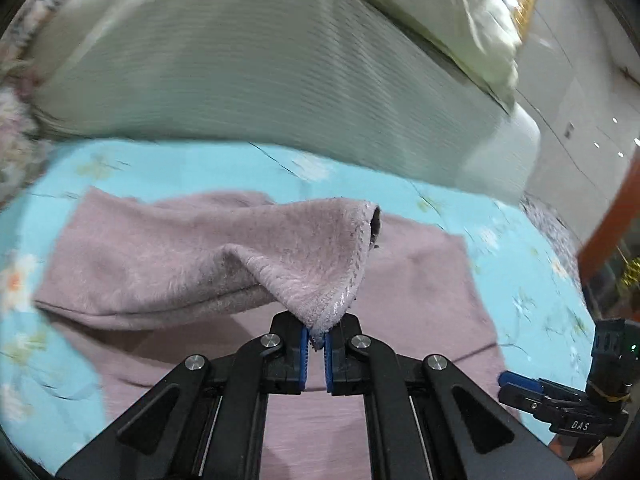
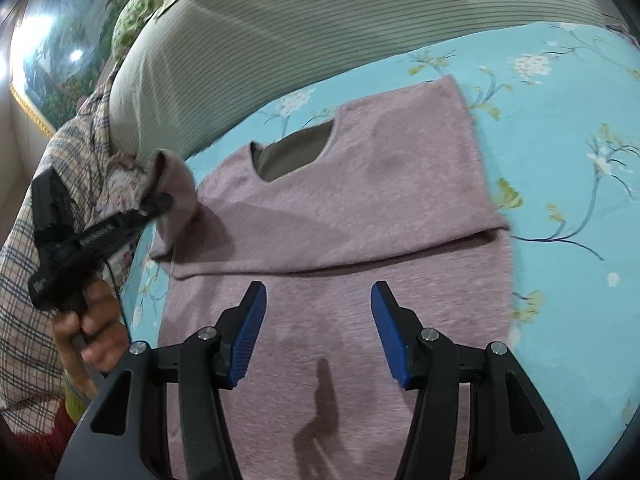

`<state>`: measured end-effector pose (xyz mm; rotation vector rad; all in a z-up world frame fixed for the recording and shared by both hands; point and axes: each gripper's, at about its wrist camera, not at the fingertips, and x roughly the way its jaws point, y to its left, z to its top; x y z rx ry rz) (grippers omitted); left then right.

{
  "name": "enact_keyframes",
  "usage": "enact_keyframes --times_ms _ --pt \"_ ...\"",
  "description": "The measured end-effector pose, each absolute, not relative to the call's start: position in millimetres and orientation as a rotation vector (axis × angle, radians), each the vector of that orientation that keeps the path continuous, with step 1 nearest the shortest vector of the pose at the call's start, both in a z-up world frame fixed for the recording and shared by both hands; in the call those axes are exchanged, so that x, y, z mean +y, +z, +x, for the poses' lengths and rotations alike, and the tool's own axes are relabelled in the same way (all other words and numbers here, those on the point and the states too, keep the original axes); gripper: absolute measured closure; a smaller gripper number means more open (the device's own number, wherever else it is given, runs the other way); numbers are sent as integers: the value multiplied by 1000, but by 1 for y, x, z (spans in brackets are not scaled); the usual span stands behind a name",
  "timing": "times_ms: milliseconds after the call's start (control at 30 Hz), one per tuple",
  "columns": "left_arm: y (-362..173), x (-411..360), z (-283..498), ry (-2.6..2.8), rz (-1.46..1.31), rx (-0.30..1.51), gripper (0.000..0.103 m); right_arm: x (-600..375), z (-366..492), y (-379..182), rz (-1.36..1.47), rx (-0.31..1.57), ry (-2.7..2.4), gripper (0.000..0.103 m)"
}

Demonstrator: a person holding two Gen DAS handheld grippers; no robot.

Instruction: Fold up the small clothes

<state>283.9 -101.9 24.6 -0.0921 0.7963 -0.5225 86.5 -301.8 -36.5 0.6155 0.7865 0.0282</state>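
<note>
A mauve fuzzy sweater lies flat on a light-blue floral sheet, neck opening toward the far side, one sleeve folded across the body. My left gripper is shut on the cuff of the other sleeve and holds it lifted over the sweater's body. It shows at the left of the right wrist view, pinching the raised sleeve. My right gripper is open and empty above the lower part of the sweater. It shows at the lower right of the left wrist view.
A grey-green ribbed pillow or bolster lies across the far side of the bed. A pale pillow sits behind it. A plaid cloth lies at the left edge. A picture with a gold frame hangs on the wall.
</note>
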Motion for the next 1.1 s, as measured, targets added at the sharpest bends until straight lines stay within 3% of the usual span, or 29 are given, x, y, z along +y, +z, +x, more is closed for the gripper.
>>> enact_keyframes --times_ms 300,367,433,600,833,933,1000,1100 --pt "-58 -188 297 -573 -27 975 96 -333 92 -45 652 787 -45 47" --pt "-72 -187 297 -592 -42 1031 78 -332 100 -45 655 797 -38 47" --pt "-75 -177 291 -597 -65 1043 54 -331 110 -47 656 803 -22 43" --pt "-62 -132 272 -523 -49 970 43 -317 144 -49 633 831 18 39" --pt "-70 -9 288 -156 -124 935 42 -292 208 -71 623 905 70 38" --pt "-80 26 304 -81 -186 942 51 -286 233 -90 639 952 57 38" --pt "-81 31 310 -42 -187 933 45 -281 243 -98 649 954 60 40" --pt "-83 33 320 -8 -181 928 45 -272 251 -96 646 952 96 98"
